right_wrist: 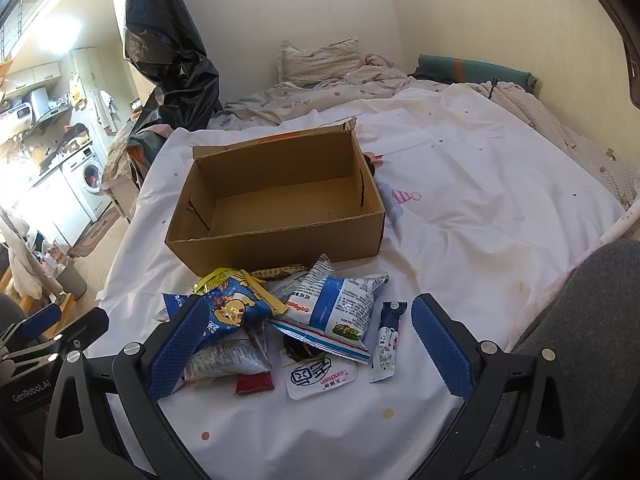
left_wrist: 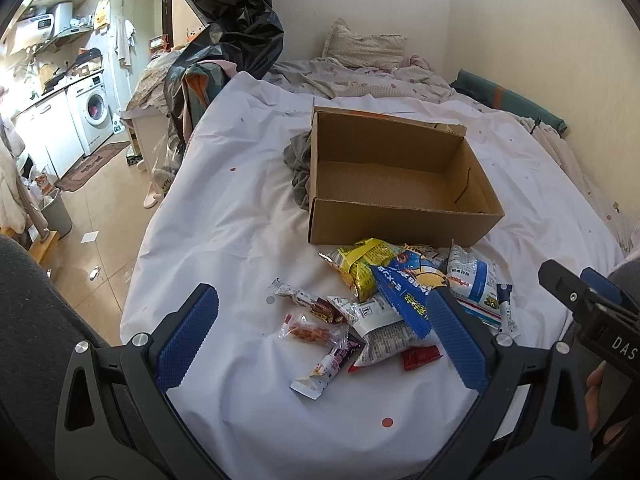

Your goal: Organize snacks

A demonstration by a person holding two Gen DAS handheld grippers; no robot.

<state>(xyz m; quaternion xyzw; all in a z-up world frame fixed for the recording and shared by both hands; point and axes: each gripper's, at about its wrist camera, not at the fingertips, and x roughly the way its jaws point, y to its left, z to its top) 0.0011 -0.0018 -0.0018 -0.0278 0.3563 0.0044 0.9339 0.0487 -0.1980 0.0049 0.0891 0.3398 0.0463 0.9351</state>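
One cardboard box (left_wrist: 400,184) sits open-topped on the white sheet (left_wrist: 240,200), its long axis running left to right, one long wall facing the grippers. A loose heap of snack packets (right_wrist: 296,320) lies just in front of that wall, roughly ten, overlapping; a slim blue-and-white stick pack (right_wrist: 387,340) at the heap's right edge points toward the box. Bare sheet stretches right of the box. The left gripper (left_wrist: 320,344) and right gripper (right_wrist: 310,348) both hover spread wide over the heap, holding nothing.

Small studio home: unmade bed (left_wrist: 360,72) with pillow (left_wrist: 362,46), washing machine (left_wrist: 93,110) in kitchenette.
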